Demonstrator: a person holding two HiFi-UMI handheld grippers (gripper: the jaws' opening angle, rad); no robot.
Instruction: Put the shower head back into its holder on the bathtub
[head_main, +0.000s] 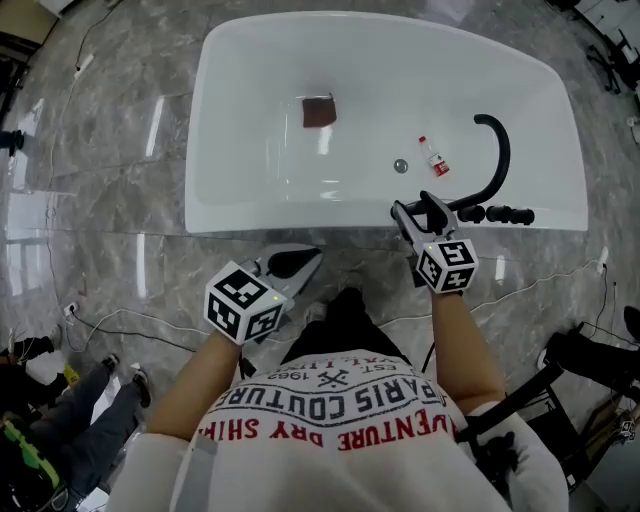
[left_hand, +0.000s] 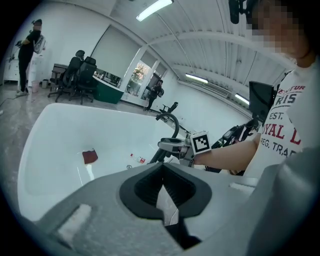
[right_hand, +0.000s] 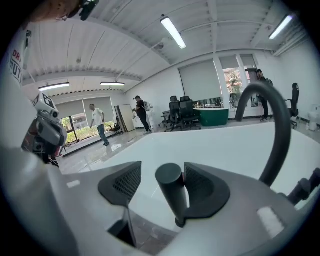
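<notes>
Right gripper (right_hand: 161, 176) agape — shower head (right_hand: 173, 196) end-on.

Glossy smooth white bathtub (head_main: 250, 150). Polished grey stone-look floor (head_main: 120, 150), mirror-like reflections. Matt black smooth shower head handle (right_hand: 172, 192). Matt black ribbed pads (right_hand: 122, 184) on right claw (right_hand: 160, 180), grainy grey plastic body. Printed cloth shirt (head_main: 330, 420).

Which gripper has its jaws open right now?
The right gripper: its jaws stand apart, with a black cylinder between them, not clamped. The left gripper's jaws are closed together with nothing between them.
</notes>
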